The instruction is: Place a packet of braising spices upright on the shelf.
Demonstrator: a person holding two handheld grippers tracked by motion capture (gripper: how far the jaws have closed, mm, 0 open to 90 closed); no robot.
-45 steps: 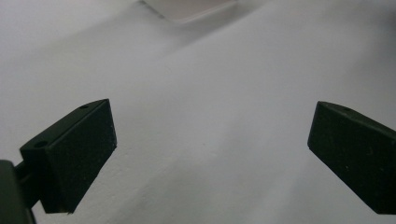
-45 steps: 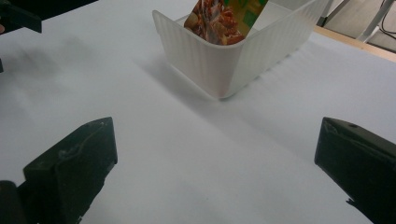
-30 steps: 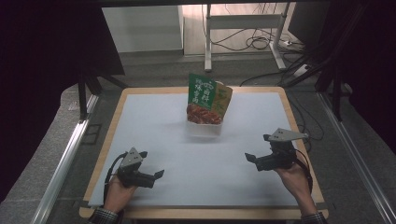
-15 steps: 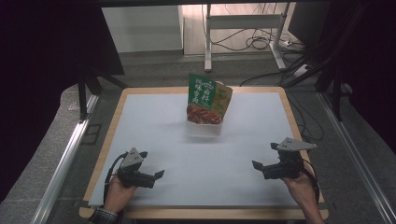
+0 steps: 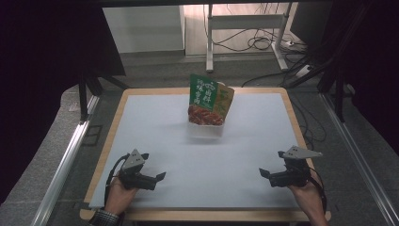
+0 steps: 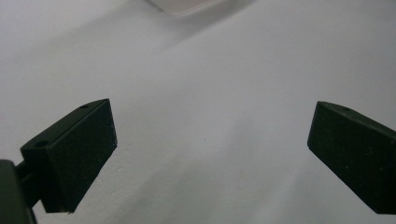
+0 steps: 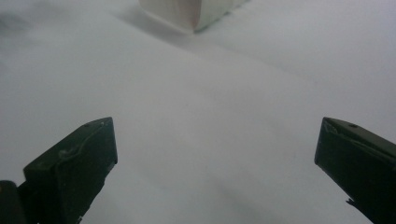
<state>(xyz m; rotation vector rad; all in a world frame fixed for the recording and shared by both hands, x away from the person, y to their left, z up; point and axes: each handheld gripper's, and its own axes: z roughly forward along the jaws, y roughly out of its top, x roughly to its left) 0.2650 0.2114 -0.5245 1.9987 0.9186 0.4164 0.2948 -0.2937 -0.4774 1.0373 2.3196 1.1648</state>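
**Both grippers empty and parked near the table's front edge; the packets stand untouched in their box**

The landmark is the white box (image 5: 205,128), which sits on the white table (image 5: 155,122) toward its far side, about midway across. Two food packets stand upright in that box, leaning together: a green packet (image 5: 202,96) in front and an orange-and-green packet (image 5: 225,101) just behind it and to its right.

The left gripper (image 5: 157,177) rests low at the near left of the table, well apart from the box; in the left gripper view its jaws are spread wide with bare table between them and a corner of the box at the top of the view. The right gripper (image 5: 264,174) sits at the near right, equally far from the box, jaws also spread wide and holding nothing; the box's lower corner (image 7: 194,11) shows ahead of it.

Judging by this layout, no handling of the packets is under way. Neither gripper touches the box or a packet. The whole job appears to be left: reaching forward to the box, closing on a packet, and moving it.
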